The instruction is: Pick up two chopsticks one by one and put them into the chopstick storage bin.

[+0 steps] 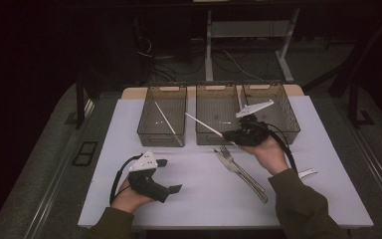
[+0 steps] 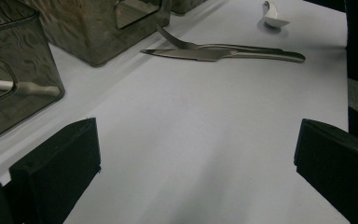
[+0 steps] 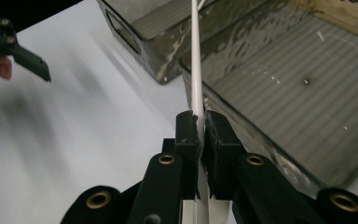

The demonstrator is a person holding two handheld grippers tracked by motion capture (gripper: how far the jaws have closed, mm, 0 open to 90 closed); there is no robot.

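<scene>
1. Nearest me, my left gripper (image 1: 166, 175) idles above the table (image 1: 194, 194) with jaws apart, holding nothing.
2. Mid-table, a knife (image 1: 235, 167) and fork (image 1: 246, 173) lie touching, unsorted; a white piece (image 1: 307, 173) sits at the right.
3. Further on, my right gripper (image 1: 227, 134) is clamped on a white stick (image 1: 204, 125), over the middle bin (image 1: 218, 115).
4. At the left bin (image 1: 162, 115), 1 stick (image 1: 168, 123) is already in; I judge sorting under halfway.

A knife (image 1: 227, 160) and fork (image 1: 242, 169) lie together beside a small white piece (image 1: 307, 173).
</scene>
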